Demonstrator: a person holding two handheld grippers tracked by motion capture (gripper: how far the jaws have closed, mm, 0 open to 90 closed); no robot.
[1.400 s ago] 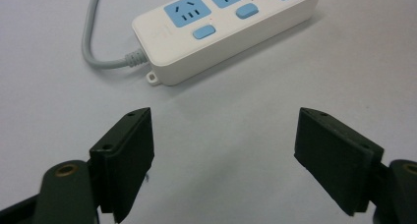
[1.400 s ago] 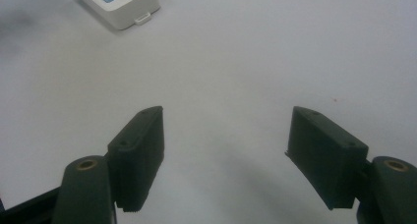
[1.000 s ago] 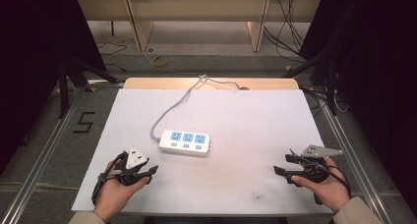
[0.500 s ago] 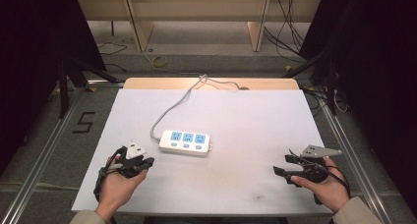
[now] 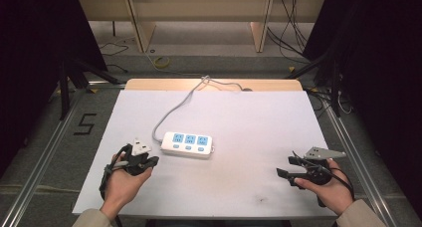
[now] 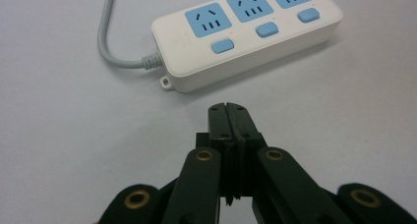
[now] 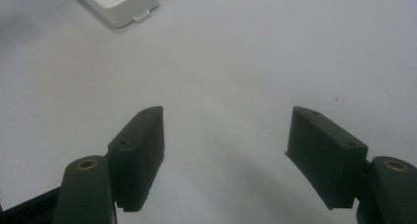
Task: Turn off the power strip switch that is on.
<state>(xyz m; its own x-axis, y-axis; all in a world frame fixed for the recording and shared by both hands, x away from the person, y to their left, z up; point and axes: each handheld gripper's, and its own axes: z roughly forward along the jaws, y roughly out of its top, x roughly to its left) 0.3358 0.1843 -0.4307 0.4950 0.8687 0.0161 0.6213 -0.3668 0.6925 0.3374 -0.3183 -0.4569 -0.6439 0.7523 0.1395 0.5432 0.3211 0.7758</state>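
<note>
Left tongs (image 6: 231, 111): your jaws just closed together, nothing between (power strip (image 6: 246, 35) at 12 o'clock, apart).
Right tongs (image 7: 223, 155): jaws apart, empty.
Power strip: mid-counter (image 5: 249, 117).

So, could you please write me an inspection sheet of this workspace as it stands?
Surface: white table top, wooden strip along the far edge.
Job's things: white power strip with three blue sockets and three blue switches, lying flat, nothing plugged in.
Clutter: nothing seen.
Grippers: left gripper shut on nothing, just short of the strip's cable end; right gripper open, over bare table top.
Cables: grey cord runs from the strip over the far edge; a black cable trails from each gripper.
Surroundings: dark room, loose wires on the floor, a "5" marked at the left.
</note>
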